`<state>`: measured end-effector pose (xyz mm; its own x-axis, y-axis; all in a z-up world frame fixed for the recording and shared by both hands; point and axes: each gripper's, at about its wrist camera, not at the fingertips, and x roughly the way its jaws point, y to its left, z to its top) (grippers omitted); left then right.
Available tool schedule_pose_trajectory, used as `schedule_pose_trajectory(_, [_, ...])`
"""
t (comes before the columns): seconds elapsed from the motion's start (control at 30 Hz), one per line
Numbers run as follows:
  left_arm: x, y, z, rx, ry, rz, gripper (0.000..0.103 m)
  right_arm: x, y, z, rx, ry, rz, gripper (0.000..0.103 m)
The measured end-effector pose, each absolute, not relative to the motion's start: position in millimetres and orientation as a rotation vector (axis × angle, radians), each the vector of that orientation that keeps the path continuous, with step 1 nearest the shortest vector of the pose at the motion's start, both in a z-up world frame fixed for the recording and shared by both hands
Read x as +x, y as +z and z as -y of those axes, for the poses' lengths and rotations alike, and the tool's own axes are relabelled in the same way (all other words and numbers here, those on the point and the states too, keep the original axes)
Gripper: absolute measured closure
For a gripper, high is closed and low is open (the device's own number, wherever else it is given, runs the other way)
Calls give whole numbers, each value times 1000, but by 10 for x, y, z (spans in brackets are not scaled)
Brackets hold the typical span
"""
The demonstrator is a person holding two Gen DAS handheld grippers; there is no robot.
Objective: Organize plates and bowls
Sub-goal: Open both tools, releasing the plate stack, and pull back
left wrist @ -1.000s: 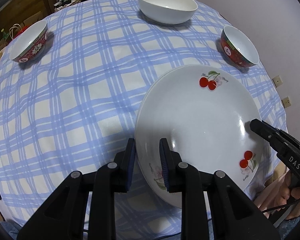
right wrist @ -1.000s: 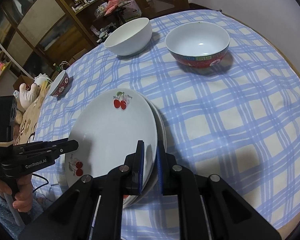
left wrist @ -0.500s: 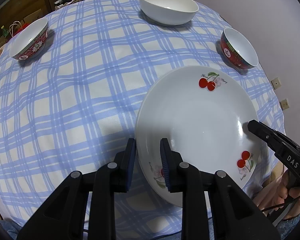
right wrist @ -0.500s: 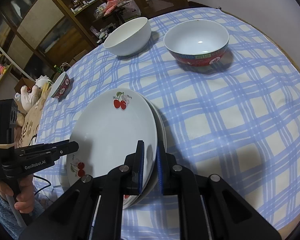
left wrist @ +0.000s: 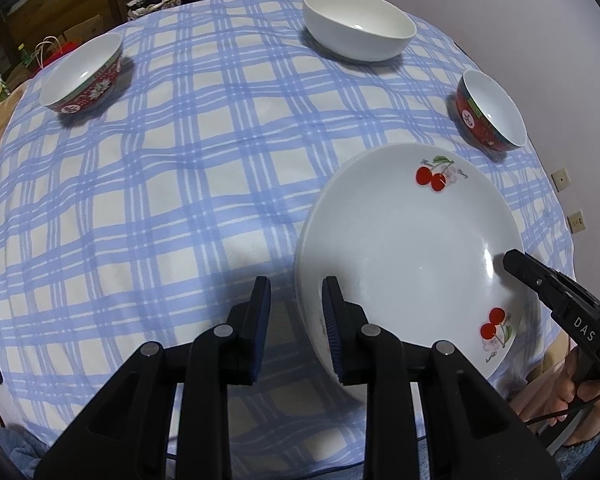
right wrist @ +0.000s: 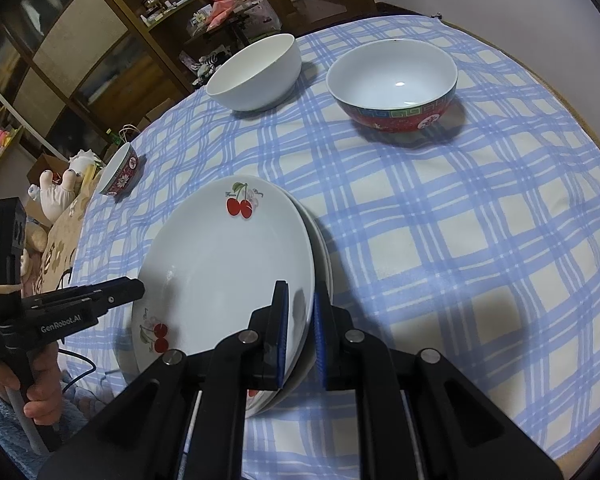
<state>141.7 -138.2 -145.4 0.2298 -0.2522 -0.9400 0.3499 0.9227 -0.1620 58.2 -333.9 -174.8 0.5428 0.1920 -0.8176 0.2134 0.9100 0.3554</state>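
A white cherry plate (left wrist: 412, 248) lies on top of another plate on the blue checked tablecloth (left wrist: 180, 184); the stack also shows in the right wrist view (right wrist: 228, 264). My left gripper (left wrist: 296, 316) is open, its jaws astride the plate's near-left rim with a clear gap. My right gripper (right wrist: 299, 320) is shut on the top plate's rim at the opposite side. A large white bowl (left wrist: 358, 36) stands at the back. A big red-patterned bowl (right wrist: 392, 84) and a small red-patterned bowl (left wrist: 84, 76) stand apart.
A wooden cabinet (right wrist: 112, 40) with clutter stands behind the table. A soft toy (right wrist: 60, 192) lies off the table's left side. The table edge runs close under the plates. A wall with sockets (left wrist: 568, 200) is on the right.
My left gripper's jaws have spread apart and let go of the plate rim. My right gripper stays shut on the plate. The plate stack has hardly moved.
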Motion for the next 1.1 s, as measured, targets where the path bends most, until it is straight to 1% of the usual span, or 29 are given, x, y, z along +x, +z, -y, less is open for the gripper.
schedule_pose_trajectory(0.07, [1418, -1432, 1360, 86, -409, -1270, 76, 575, -1744, 3336, 439, -23, -1007, 90])
schedule_pose_trajectory(0.13, [1418, -1414, 1340, 82, -403, -1266, 76, 572, -1739, 3344, 428, -43, -1012, 84])
schedule_pose_trajectory(0.4, [1447, -1342, 1297, 85, -384, -1239, 73, 576, -1692, 3364, 439, -41, -995, 84])
schedule_pose_trajectory(0.47, [1442, -1325, 1290, 94, -379, -1234, 68, 565, -1666, 3372, 440, -49, -984, 83])
schedule_pose_trajectory(0.5, [1441, -1317, 1289, 99, -376, -1230, 65, 559, -1640, 3375, 442, -54, -977, 79])
schedule_pose_trajectory(0.53, [1438, -1302, 1286, 103, -373, -1222, 60, 548, -1632, 3386, 442, -60, -972, 70])
schedule_pose_trajectory(0.57, [1435, -1286, 1284, 108, -372, -1212, 55, 540, -1616, 3390, 442, -68, -966, 63])
schedule_pose_trajectory(0.6, [1435, -1269, 1283, 112, -372, -1203, 52, 529, -1600, 3397, 440, -77, -957, 52])
schedule_pose_trajectory(0.63, [1438, -1249, 1284, 118, -370, -1196, 48, 523, -1596, 3410, 439, -83, -950, 46])
schedule_pose_trajectory(0.67, [1445, -1240, 1280, 122, -368, -1195, 44, 519, -1580, 3415, 439, -89, -944, 43])
schedule_pose_trajectory(0.7, [1452, -1231, 1276, 124, -364, -1194, 42, 519, -1576, 3430, 438, -95, -940, 37])
schedule_pose_trajectory(0.73, [1463, -1220, 1269, 125, -359, -1195, 36, 521, -1562, 3441, 435, -106, -937, 29])
schedule_pose_trajectory(0.77, [1473, -1214, 1265, 122, -359, -1196, 31, 522, -1539, 3449, 426, -118, -932, 26])
schedule_pose_trajectory(0.87, [1507, -1170, 1243, 118, -362, -1187, 23, 543, -1472, 3476, 398, -130, -919, 19])
schedule_pose_trajectory(0.9, [1520, -1149, 1240, 122, -360, -1183, 21, 555, -1444, 3486, 388, -132, -915, 14])
schedule_pose_trajectory(0.97, [1548, -1080, 1239, 124, -362, -1164, 14, 588, -1374, 3513, 369, -134, -902, 10])
schedule_pose_trajectory(1.07, [1592, -932, 1236, 119, -350, -1109, 11, 657, -1265, 3575, 374, -116, -884, 5])
schedule_pose_trajectory(1.1, [1614, -884, 1238, 121, -345, -1093, 11, 691, -1215, 3600, 371, -113, -873, 1])
